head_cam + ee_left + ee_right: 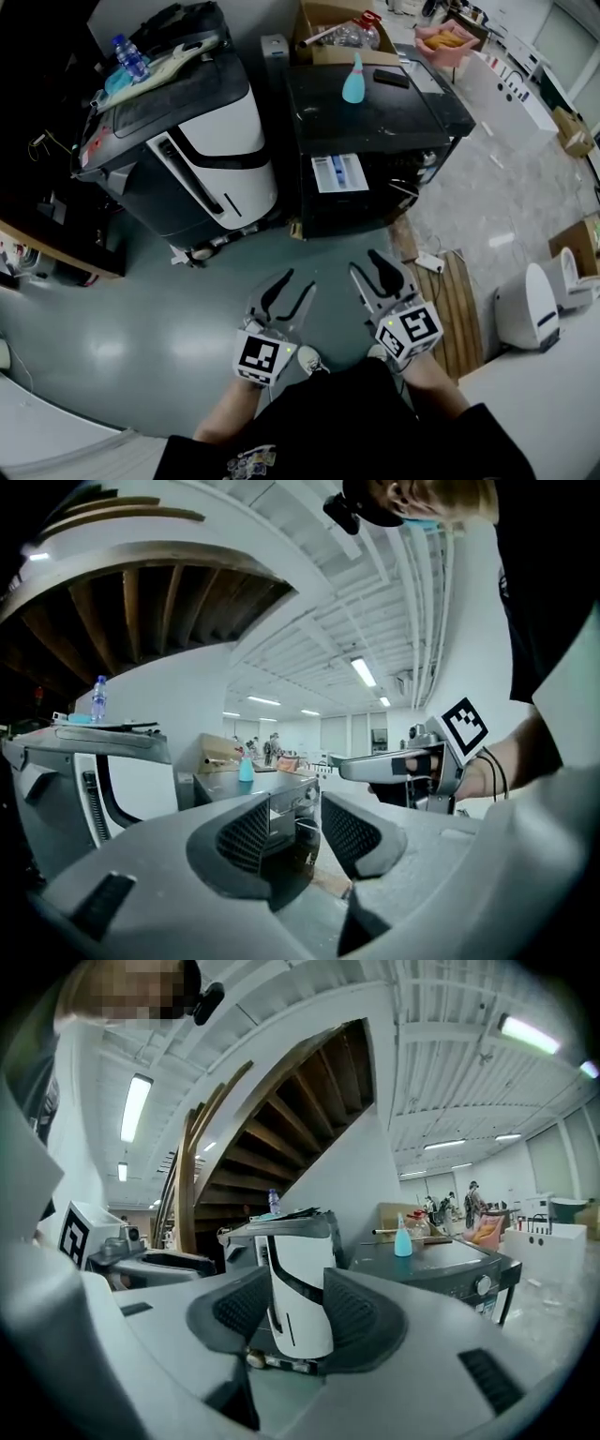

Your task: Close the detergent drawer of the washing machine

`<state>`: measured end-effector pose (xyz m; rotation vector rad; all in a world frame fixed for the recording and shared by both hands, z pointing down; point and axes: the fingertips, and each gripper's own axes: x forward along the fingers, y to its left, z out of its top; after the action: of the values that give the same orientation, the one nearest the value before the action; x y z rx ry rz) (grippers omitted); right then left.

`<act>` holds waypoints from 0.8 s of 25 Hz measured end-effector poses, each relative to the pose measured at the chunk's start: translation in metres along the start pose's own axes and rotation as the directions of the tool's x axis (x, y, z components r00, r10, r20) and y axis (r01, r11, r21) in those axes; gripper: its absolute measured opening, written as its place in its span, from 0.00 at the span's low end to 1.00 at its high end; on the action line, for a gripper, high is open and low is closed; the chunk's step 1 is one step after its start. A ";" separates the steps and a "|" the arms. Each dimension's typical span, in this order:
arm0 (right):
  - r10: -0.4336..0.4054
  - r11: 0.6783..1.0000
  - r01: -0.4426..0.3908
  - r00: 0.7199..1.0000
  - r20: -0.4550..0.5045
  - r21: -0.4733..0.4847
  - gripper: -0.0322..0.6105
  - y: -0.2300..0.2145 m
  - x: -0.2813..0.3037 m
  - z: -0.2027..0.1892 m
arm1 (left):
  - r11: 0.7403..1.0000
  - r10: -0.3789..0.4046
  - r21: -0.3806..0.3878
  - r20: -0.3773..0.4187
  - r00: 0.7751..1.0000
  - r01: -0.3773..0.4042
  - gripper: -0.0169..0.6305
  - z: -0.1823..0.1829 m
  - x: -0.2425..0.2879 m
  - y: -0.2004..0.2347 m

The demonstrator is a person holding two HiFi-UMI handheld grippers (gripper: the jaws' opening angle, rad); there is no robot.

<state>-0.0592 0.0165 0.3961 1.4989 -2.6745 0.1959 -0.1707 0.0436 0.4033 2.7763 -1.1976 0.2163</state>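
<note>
The black washing machine [375, 112] stands ahead of me in the head view. Its detergent drawer [337, 173] sticks out of the front, white with blue compartments showing from above. My left gripper [298, 281] and right gripper [366, 262] hover side by side over the grey floor, well short of the machine. Both are open with nothing between their jaws. In the left gripper view the open left gripper [295, 832] points at the washing machine [281, 799]. The right gripper [295, 1312] points more at the white appliance [300, 1288], with the washing machine [441, 1265] to its right.
A white and grey appliance [206, 141] leans left of the washer, with a water bottle [129, 56] on top. A turquoise bottle [354, 80] stands on the washer, a cardboard box [337, 33] behind it. A wooden board [455, 300] and a power strip [429, 262] lie right.
</note>
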 end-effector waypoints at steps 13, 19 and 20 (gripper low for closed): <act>-0.035 0.999 0.034 0.999 -0.038 -0.006 0.47 -0.027 0.019 -0.012 | 0.999 -0.048 0.004 -0.017 0.999 0.048 0.32 -0.007 0.022 -0.008; -0.025 1.000 0.024 0.999 -0.046 -0.018 0.51 -0.062 0.038 -0.021 | 0.999 -0.041 -0.005 -0.026 0.999 0.041 0.33 -0.010 0.050 -0.007; -0.023 1.000 0.022 0.998 -0.051 -0.016 0.52 -0.068 0.040 -0.023 | 0.999 -0.040 -0.007 -0.027 0.999 0.039 0.33 -0.010 0.056 -0.008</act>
<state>-0.0219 -0.0495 0.4293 1.4983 -2.6124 0.2082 -0.1284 0.0108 0.4228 2.7795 -1.1341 0.2459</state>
